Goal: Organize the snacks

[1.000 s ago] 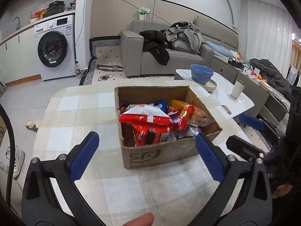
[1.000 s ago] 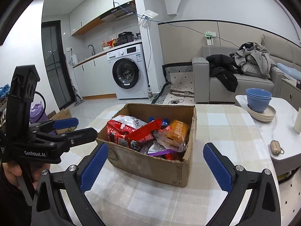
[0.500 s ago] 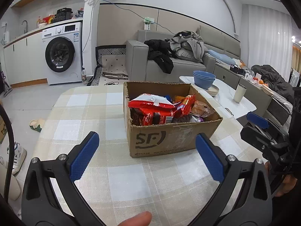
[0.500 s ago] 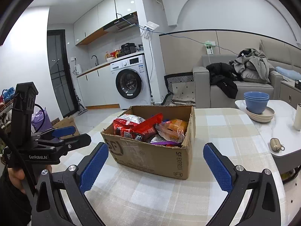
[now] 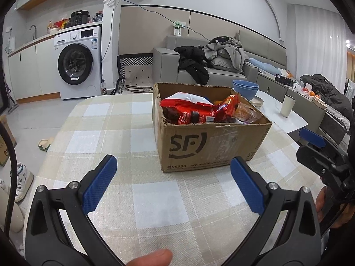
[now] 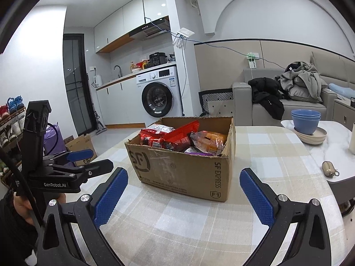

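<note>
An open cardboard box (image 5: 208, 144) marked SF stands on the checked tablecloth (image 5: 124, 137). It holds several snack packets: a red and white bag (image 5: 186, 107), a red wrapper (image 5: 228, 108) and an orange packet (image 6: 209, 141). The box also shows in the right wrist view (image 6: 182, 168). My left gripper (image 5: 173, 181) is open and empty, low over the cloth, short of the box's front wall. My right gripper (image 6: 184, 192) is open and empty, short of the box's near corner. Each gripper shows at the edge of the other's view.
A white side table (image 6: 332, 150) at the right carries stacked blue bowls (image 6: 305, 122) on plates, a cup (image 5: 288, 106) and a small tan case (image 6: 329, 168). A grey sofa (image 5: 221, 71) with clothes and a washing machine (image 5: 77, 66) stand beyond.
Both grippers have drawn back and dropped lower, so I now see the box's side walls more than its contents. Both stay open and empty.
</note>
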The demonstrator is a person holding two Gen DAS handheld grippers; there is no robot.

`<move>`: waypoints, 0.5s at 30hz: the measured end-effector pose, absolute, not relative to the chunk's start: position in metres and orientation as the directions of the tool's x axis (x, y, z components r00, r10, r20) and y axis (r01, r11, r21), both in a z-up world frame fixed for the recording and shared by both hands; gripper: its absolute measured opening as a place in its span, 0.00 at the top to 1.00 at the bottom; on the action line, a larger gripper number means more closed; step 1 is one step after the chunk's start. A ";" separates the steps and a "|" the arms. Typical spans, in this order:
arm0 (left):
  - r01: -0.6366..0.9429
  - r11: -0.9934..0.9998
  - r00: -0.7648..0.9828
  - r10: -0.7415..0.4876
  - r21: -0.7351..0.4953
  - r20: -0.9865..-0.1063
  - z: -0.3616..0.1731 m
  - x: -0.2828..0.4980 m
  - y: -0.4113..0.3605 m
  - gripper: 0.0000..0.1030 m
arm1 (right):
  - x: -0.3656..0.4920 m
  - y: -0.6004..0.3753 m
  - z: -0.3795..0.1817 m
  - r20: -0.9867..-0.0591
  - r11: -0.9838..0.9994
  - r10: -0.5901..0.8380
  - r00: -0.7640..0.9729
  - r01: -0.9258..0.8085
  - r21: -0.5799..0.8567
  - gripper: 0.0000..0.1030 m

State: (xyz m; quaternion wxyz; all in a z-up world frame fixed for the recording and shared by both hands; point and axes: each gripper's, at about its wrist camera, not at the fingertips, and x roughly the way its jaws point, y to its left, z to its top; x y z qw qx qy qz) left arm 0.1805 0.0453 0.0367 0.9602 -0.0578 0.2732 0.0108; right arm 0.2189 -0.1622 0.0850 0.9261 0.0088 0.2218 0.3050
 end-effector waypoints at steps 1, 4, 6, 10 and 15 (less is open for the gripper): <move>-0.054 0.993 0.852 -0.009 -0.104 -0.524 0.035 0.180 0.046 0.01 | 0.218 -0.162 0.084 -0.407 0.813 0.569 0.714 -0.562 0.150 0.00; -0.056 0.992 0.857 -0.010 -0.111 -0.515 0.031 0.176 0.047 0.01 | 0.217 -0.163 0.082 -0.408 0.813 0.570 0.714 -0.563 0.151 0.00; -0.057 0.992 0.860 -0.009 -0.114 -0.509 0.029 0.174 0.048 0.01 | 0.215 -0.164 0.080 -0.410 0.812 0.571 0.711 -0.562 0.156 0.00; -0.061 0.992 0.862 -0.002 -0.107 -0.507 0.025 0.171 0.048 0.01 | 0.214 -0.166 0.076 -0.413 0.813 0.570 0.711 -0.560 0.158 0.00; -0.064 0.993 0.861 0.004 -0.100 -0.509 0.020 0.170 0.048 0.01 | 0.212 -0.168 0.072 -0.415 0.817 0.564 0.714 -0.556 0.154 0.00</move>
